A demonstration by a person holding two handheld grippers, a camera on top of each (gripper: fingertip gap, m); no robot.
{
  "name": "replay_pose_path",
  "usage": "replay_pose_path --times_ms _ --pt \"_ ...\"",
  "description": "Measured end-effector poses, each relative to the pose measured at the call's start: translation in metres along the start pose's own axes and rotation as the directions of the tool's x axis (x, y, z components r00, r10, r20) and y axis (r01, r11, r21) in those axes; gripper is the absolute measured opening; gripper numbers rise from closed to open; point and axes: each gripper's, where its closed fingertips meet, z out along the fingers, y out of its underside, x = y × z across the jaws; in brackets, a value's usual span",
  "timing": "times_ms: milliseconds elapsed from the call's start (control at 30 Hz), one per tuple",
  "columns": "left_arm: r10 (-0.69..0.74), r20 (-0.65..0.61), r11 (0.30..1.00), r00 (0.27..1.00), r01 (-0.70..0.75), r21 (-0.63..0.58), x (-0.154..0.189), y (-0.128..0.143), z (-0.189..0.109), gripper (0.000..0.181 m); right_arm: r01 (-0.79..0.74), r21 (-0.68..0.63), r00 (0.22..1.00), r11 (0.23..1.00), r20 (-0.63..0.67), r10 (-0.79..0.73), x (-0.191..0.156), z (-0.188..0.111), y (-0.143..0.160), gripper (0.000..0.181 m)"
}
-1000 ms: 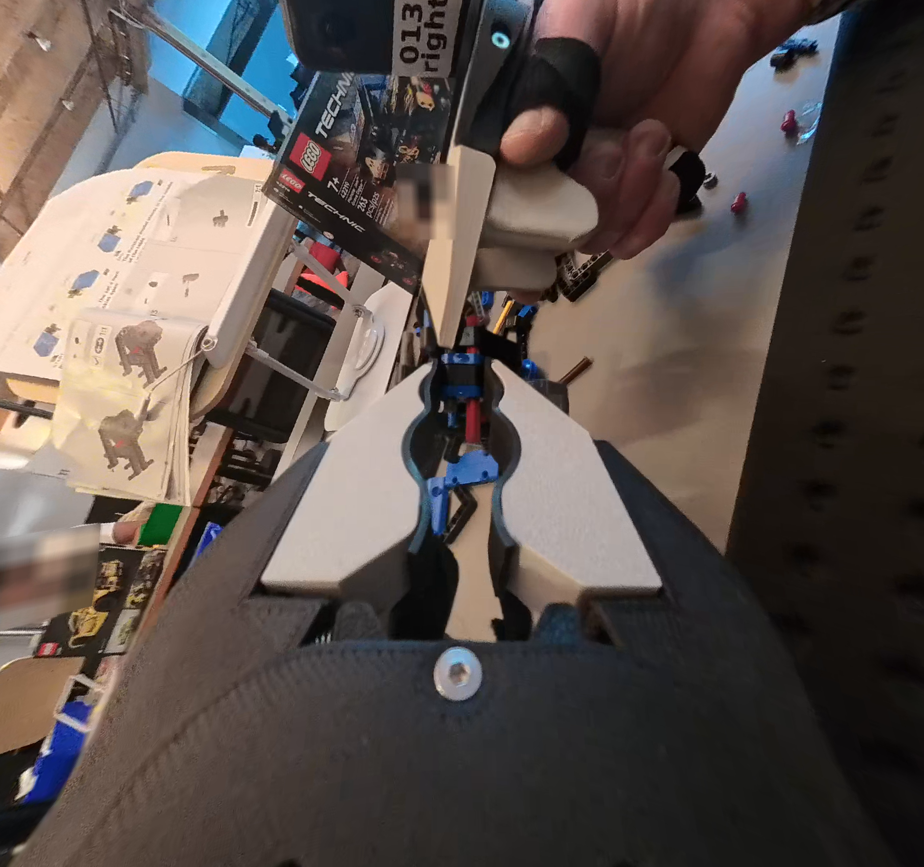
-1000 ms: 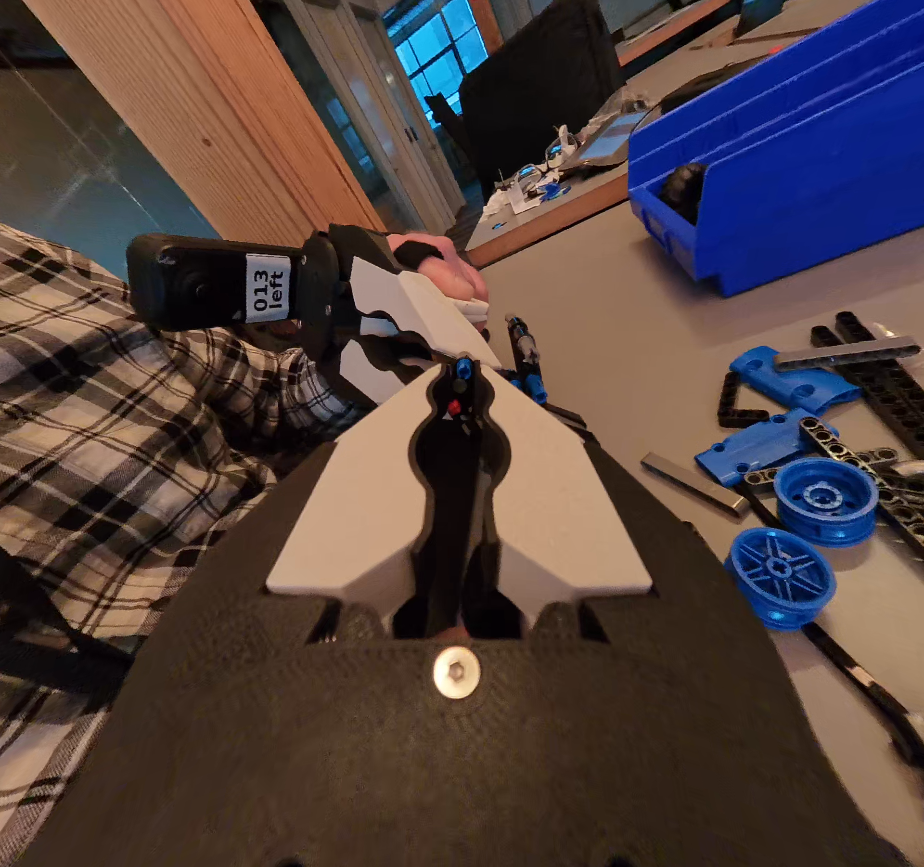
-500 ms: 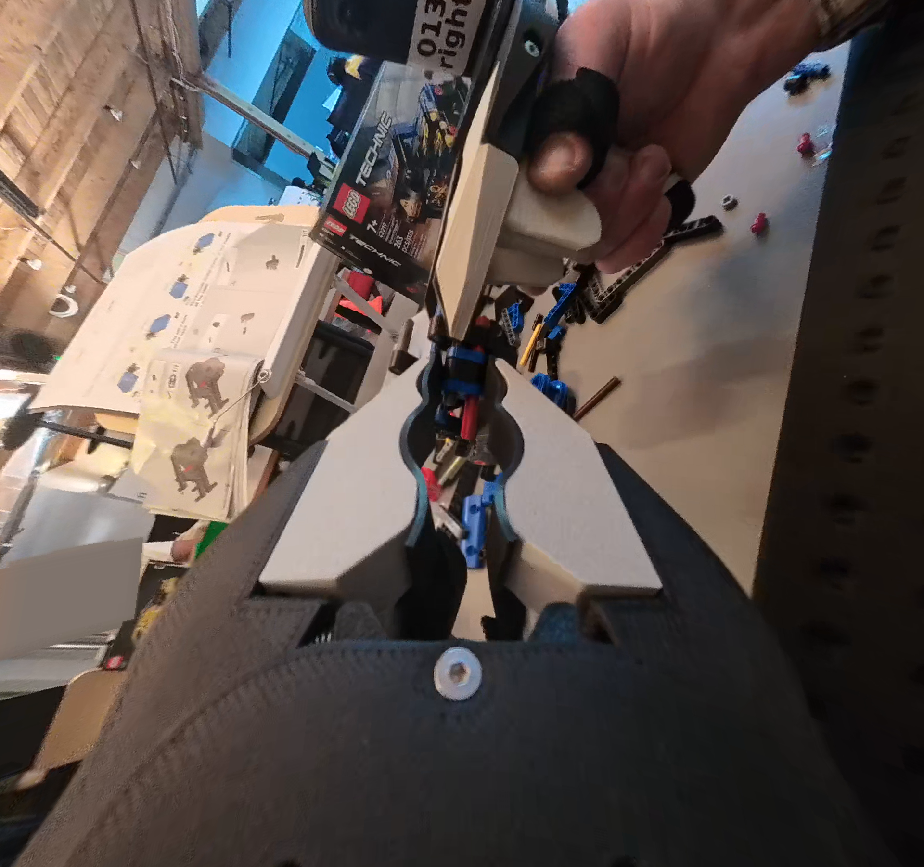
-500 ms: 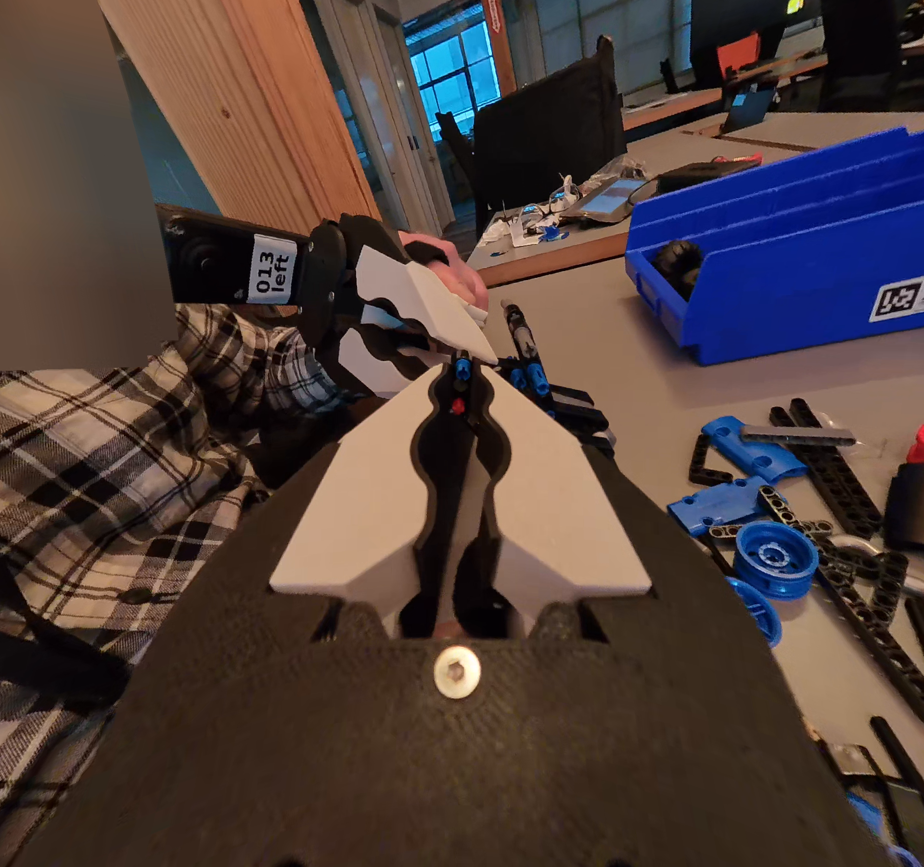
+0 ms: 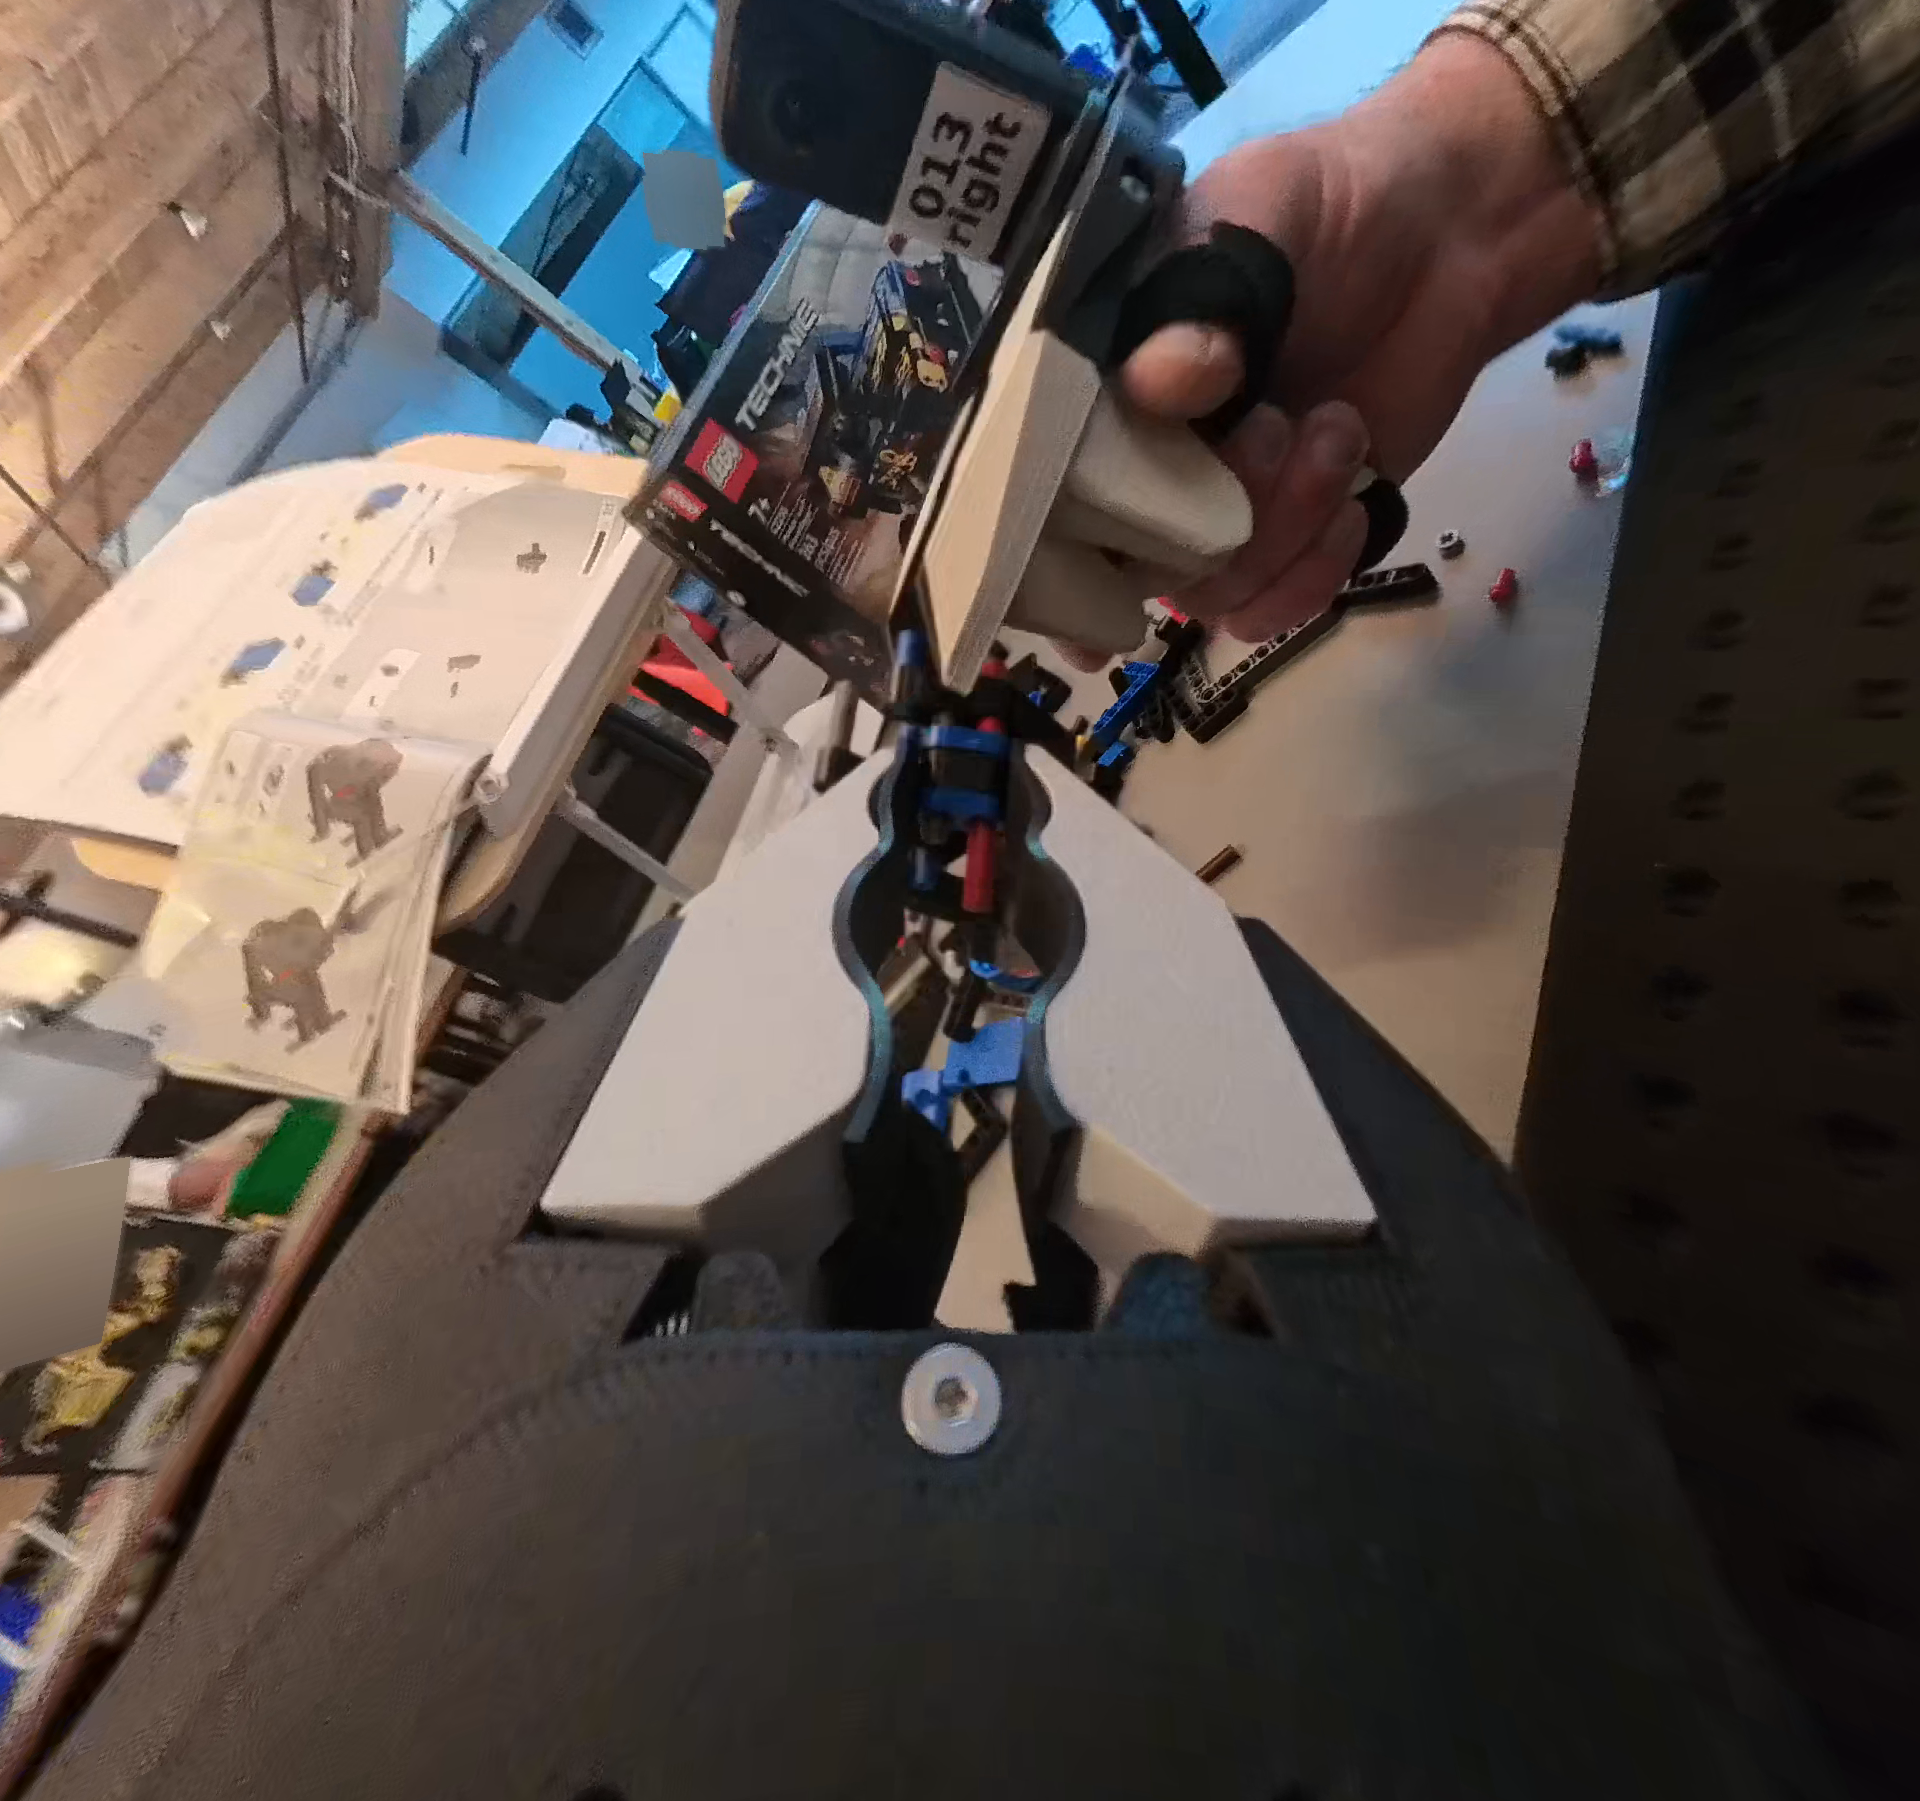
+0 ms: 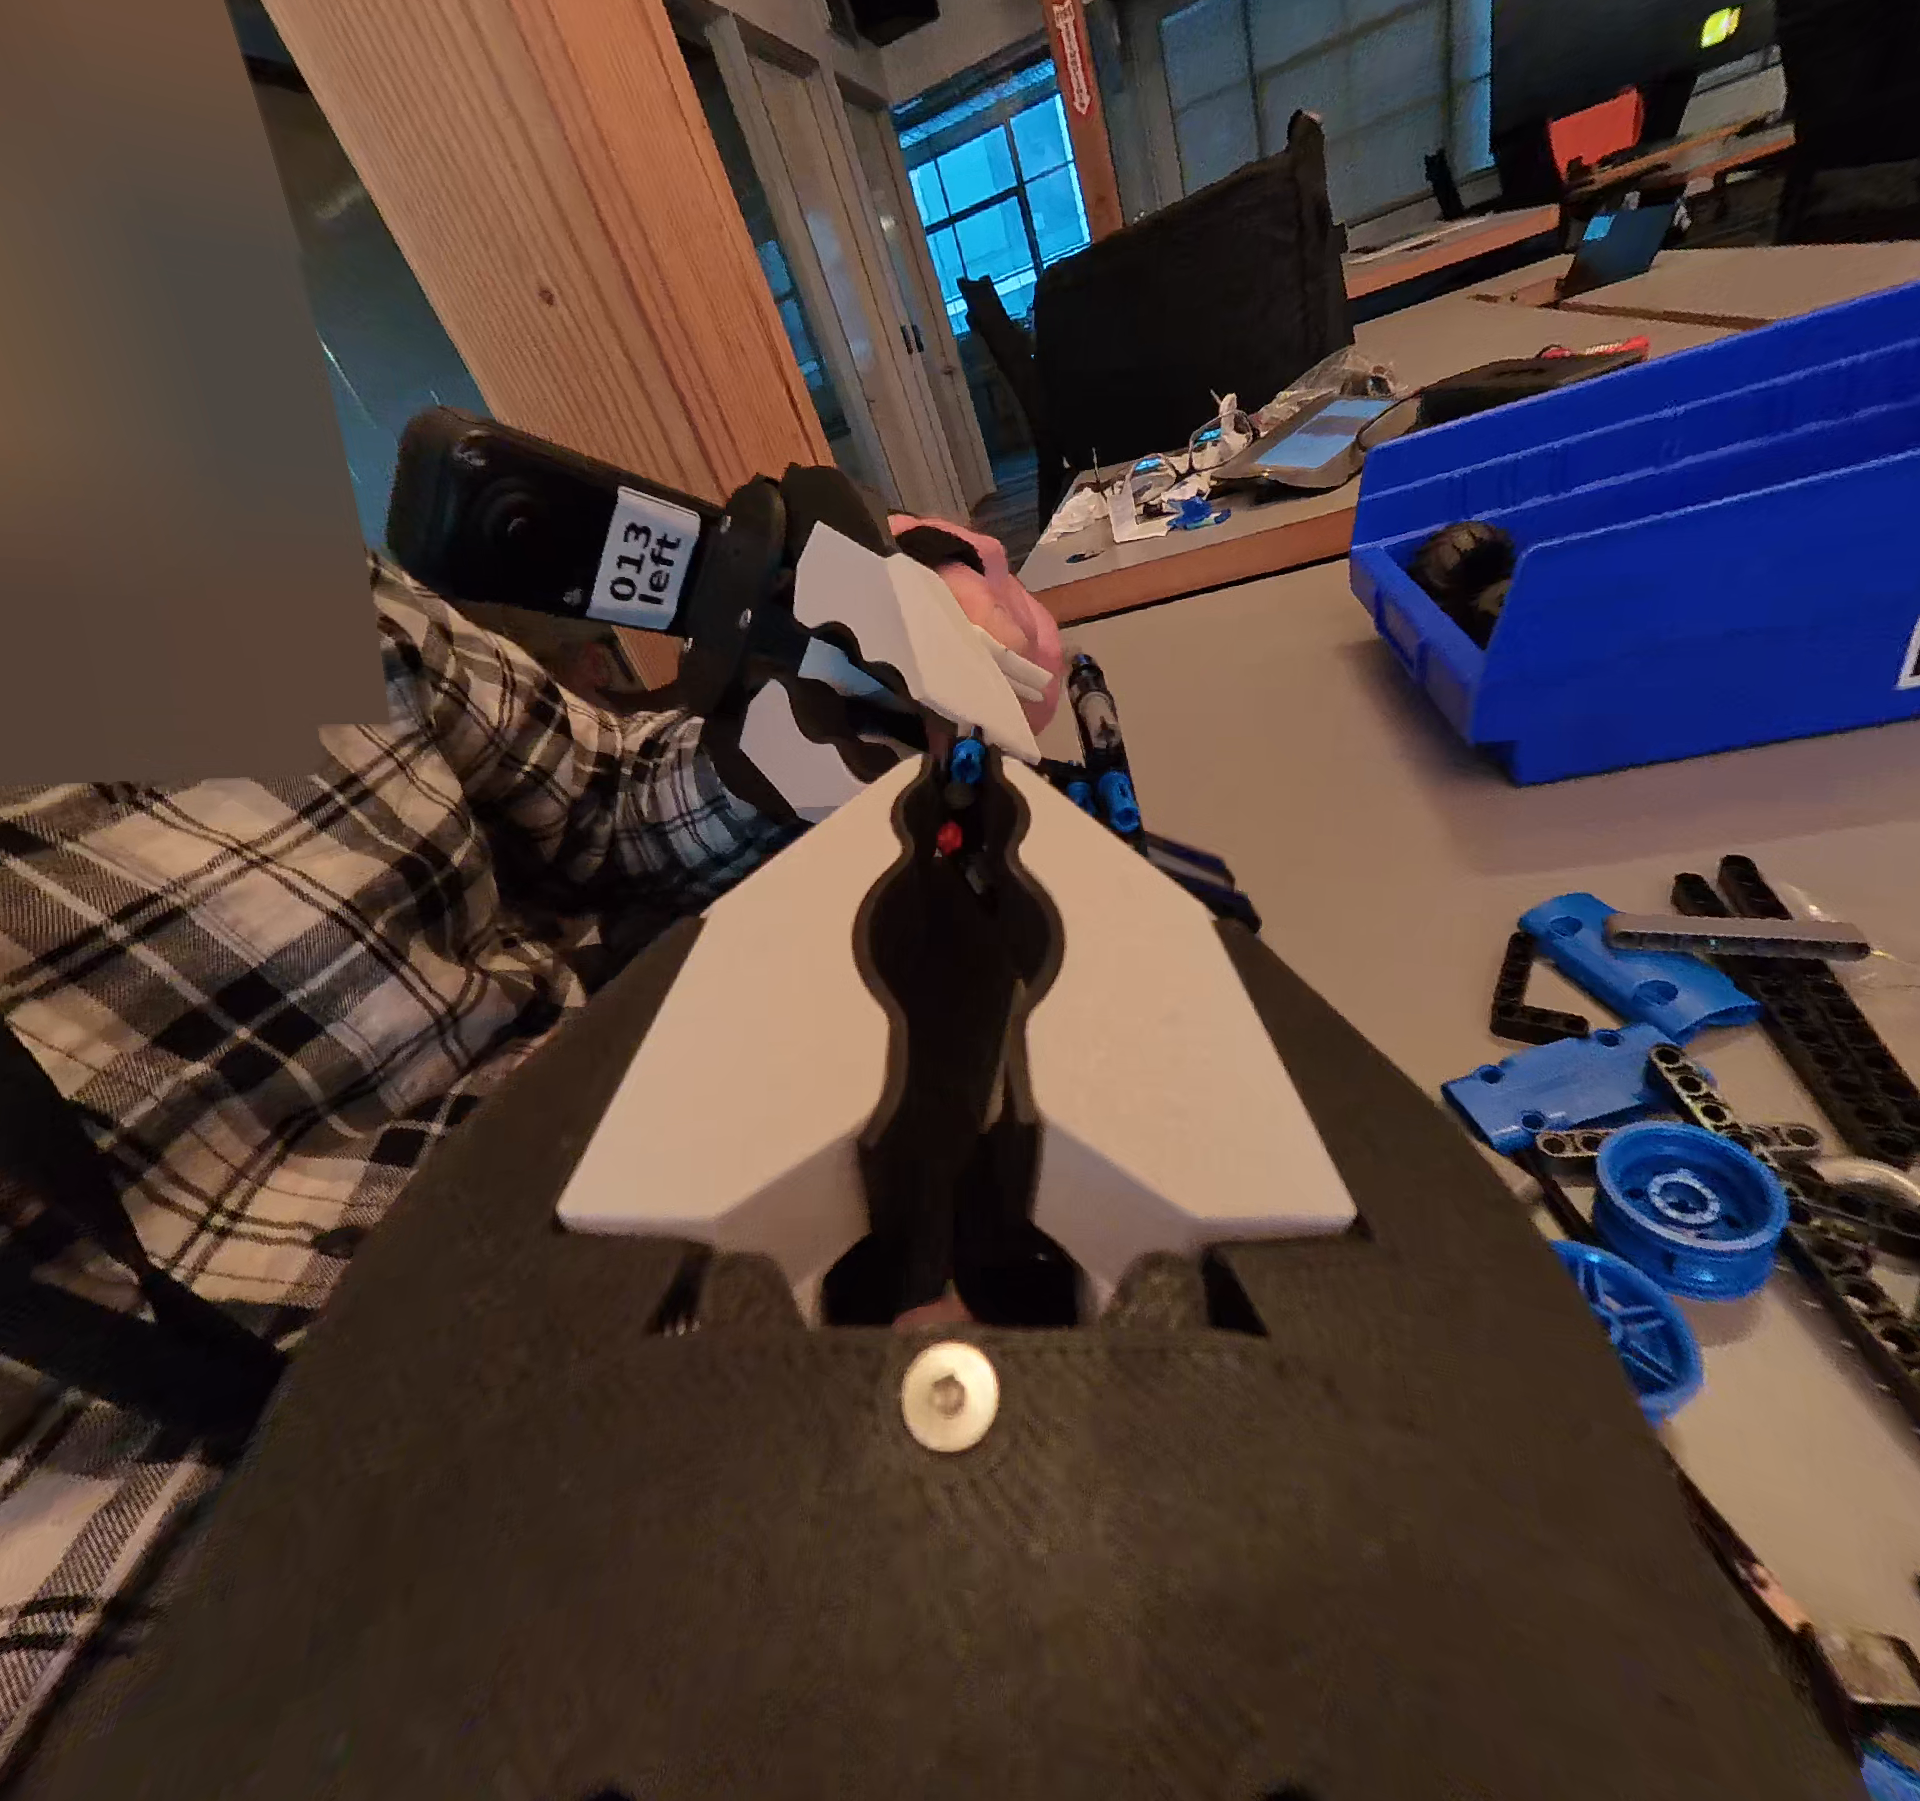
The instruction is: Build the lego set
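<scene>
Blue, black and red plastic makes up the small lego assembly [image 5: 956, 795], which is held in the air between the two grippers, above the grey surface [image 5: 1382, 816].

Left to right in the left wrist view: an open instruction booklet [image 5: 312, 712] is propped at the far left, a set box [image 5: 821, 442] stands behind the centre, and the right gripper [image 5: 961, 660] is brought in from the upper right by a hand [image 5: 1340, 338]. The left gripper [image 5: 956, 775] occupies the centre foreground. Its jaws are pinched on the lower end of the assembly, with a red pin [image 5: 977, 858] visible in the gap between them.

The long axis of the assembly is seen to run straight forward from the left jaws toward the tip of the right gripper, so the two grippers face each other along one line.

In the right wrist view, the left gripper [image 6: 997, 743] is seen at centre left, and the right gripper [image 6: 961, 775] meets it tip to tip. The right jaws are drawn nearly together around the far end of the assembly, where a blue pin [image 6: 966, 759] shows. Whether that end is firmly clamped cannot be told.

Loose blue wheels [image 6: 1688, 1206] and black beams [image 6: 1818, 1034] lie on the surface to the right, with a blue bin [image 6: 1662, 608] behind them.

A push along the shared axis is judged to be the coming move; any sideways offset would likely bend the joint.
</scene>
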Motion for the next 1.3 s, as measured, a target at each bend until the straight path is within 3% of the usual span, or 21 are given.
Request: replay_pose_path --times_ms 33,67,100,167,267,300,367,467,533,633,767,867,1067,1200,1300 --pt "-0.042 -0.005 0.999 0.999 0.042 -0.009 -0.001 0.004 0.001 0.014 0.008 0.013 0.999 1.000 -0.035 -0.008 0.005 -0.004 -0.004 0.009" --pt "-0.073 0.007 0.997 0.997 0.073 -0.009 -0.005 0.008 0.000 0.013 0.017 0.039 0.997 0.999 -0.070 -0.015 0.010 -0.010 -0.012 0.029" --pt "-0.108 0.028 0.994 0.994 0.108 0.010 -0.010 0.009 -0.002 0.013 0.029 0.057 0.997 0.998 -0.076 -0.025 0.011 -0.017 -0.020 0.033" --pt "-0.246 0.001 0.967 0.969 0.246 0.060 -0.017 0.007 -0.004 0.013 0.128 -0.009 0.980 0.992 -0.151 -0.128 0.018 -0.025 -0.017 0.017" --pt "-0.322 0.010 0.937 0.947 0.318 0.143 -0.029 0.001 -0.009 0.014 0.037 -0.127 0.984 0.991 -0.169 -0.058 0.026 -0.021 0.006 0.040" --pt "-0.322 0.013 0.934 0.947 0.315 0.170 -0.030 -0.003 -0.011 0.014 0.016 -0.158 0.975 0.987 -0.216 -0.050 0.035 -0.021 0.014 0.039" --pt "-0.220 0.083 0.964 0.972 0.203 0.173 -0.032 -0.011 -0.012 0.013 -0.068 -0.120 0.969 0.990 -0.246 0.036 0.044 -0.022 0.017 0.039" --pt "-0.012 0.178 0.992 0.984 -0.012 0.129 -0.026 -0.022 -0.010 0.013 -0.213 0.008 0.965 0.977 -0.153 0.212 0.041 -0.021 0.006 0.042" --pt "0.141 0.215 0.984 0.967 -0.161 0.080 -0.017 -0.028 -0.006 0.013 -0.275 0.063 0.954 0.959 -0.102 0.281 0.039 -0.018 0.002 0.043" --pt "0.300 0.281 0.948 0.912 -0.319 0.023 -0.017 -0.034 -0.005 0.013 -0.333 0.103 0.941 0.937 -0.033 0.337 0.034 -0.015 -0.003 0.026" --pt "0.368 0.273 0.923 0.889 -0.385 0.012 -0.013 -0.029 -0.002 0.013 -0.354 0.137 0.935 0.925 0.023 0.354 0.029 -0.014 -0.007 0.000" --pt "0.426 0.254 0.897 0.868 -0.442 0.007 -0.003 -0.034 0.005 0.013 -0.413 0.140 0.911 0.900 0.047 0.410 0.034 -0.015 -0.004 0.000" --pt "0.550 0.325 0.826 0.769 -0.560 -0.072 -0.010 -0.037 0.006 0.013 -0.444 0.122 0.893 0.888 -0.021 0.449 0.046 -0.024 0.003 0.029" --pt "0.587 0.316 0.798 0.746 -0.598 -0.070 -0.011 -0.039 0.006 0.013 -0.447 0.148 0.893 0.882 0.019 0.450 0.044 -0.023 -0.004 0.022" --pt "0.605 0.287 0.784 0.743 -0.620 -0.047 -0.003 -0.042 0.009 0.013 -0.459 0.175 0.888 0.871 0.062 0.455 0.041 -0.026 -0.012 0.029"
